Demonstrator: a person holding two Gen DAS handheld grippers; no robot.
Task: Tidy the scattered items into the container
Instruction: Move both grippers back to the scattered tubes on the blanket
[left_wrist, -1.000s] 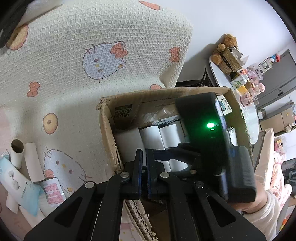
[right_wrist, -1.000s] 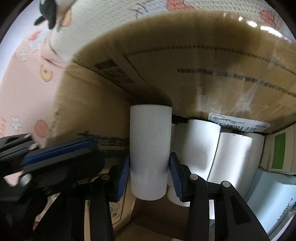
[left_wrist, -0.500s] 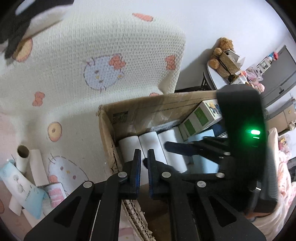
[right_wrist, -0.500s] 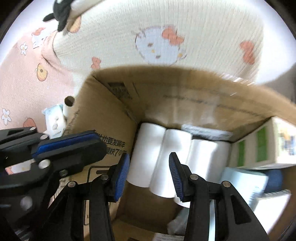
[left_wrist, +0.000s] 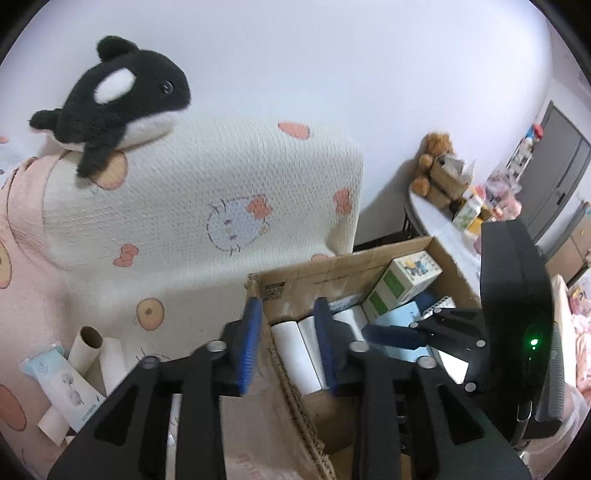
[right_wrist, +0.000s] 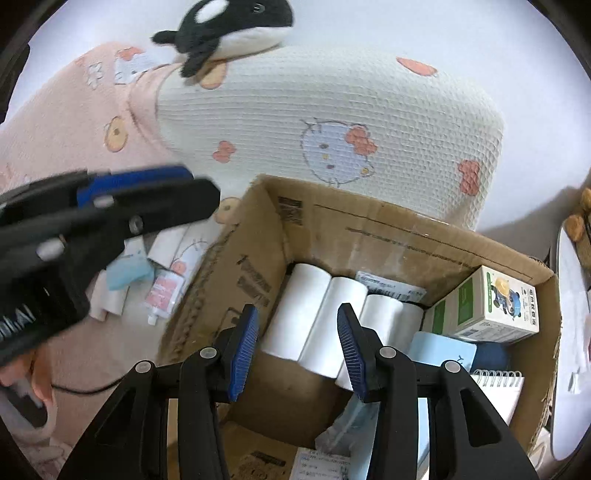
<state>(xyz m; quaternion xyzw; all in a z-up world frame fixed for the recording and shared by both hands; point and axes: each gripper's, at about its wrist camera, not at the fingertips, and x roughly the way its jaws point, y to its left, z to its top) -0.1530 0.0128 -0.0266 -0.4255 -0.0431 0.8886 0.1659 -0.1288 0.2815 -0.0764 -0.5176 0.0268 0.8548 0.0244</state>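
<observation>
Cardboard box (right_wrist: 373, 236): open-topped, set against a cream cushion (right_wrist: 332, 122) printed with cartoon faces and bows.

Contents: white paper rolls (right_wrist: 314, 317) laid side by side at the box's left end; a green-and-white carton (right_wrist: 491, 310) at the right end; a pale blue pack (right_wrist: 439, 350) and a spiral notebook (right_wrist: 498, 387) below the carton.

Left outside, on the pink cover left of the box: a bare cardboard tube (left_wrist: 86, 345), a white roll (left_wrist: 110, 363), a blue-and-white packet (left_wrist: 62, 384) and a small pink pouch (right_wrist: 164, 291), lettering too blurred to be read.

Left gripper (left_wrist: 286, 345): jaws just opened, nothing between them, seen across the box's left wall.

Right gripper (right_wrist: 297, 350): jaws parted and empty, held above the rolls.

Orca plush (left_wrist: 114, 99): rested on the cushion top.
</observation>
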